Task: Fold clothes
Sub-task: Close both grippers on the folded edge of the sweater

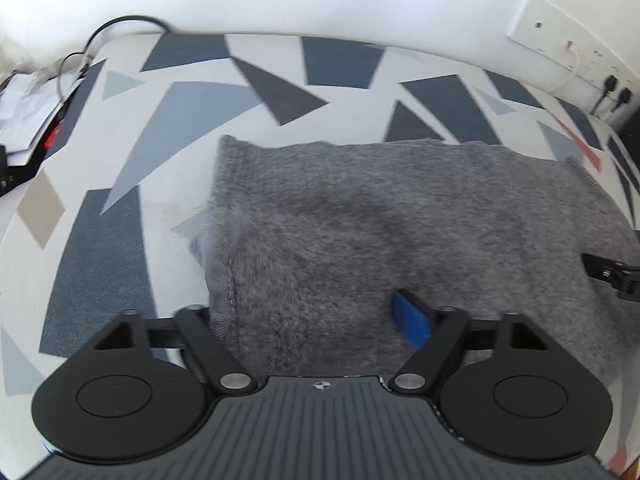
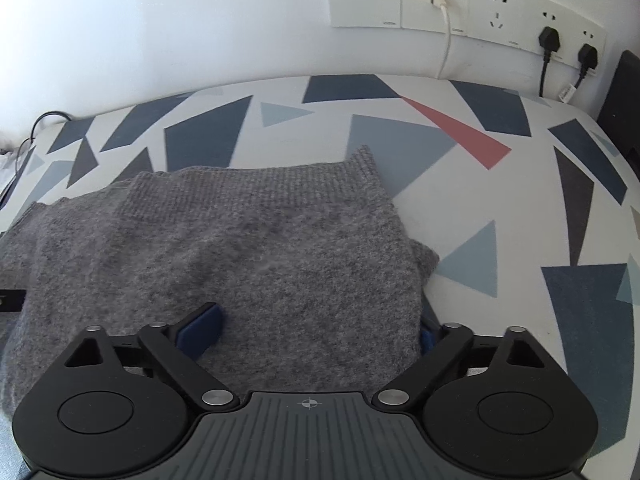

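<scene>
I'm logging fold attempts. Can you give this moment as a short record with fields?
garment: grey sweater, bunched in layers
surface: patterned tablecloth
left gripper: straddles the sweater's left edge, blue pad on the knit
right gripper: straddles the sweater's right edge
grip: not clearly pinched by either
backdrop: wall sockets, two black plugs in

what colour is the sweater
Heathered grey knit sweater, clearest in the right wrist view.
</scene>
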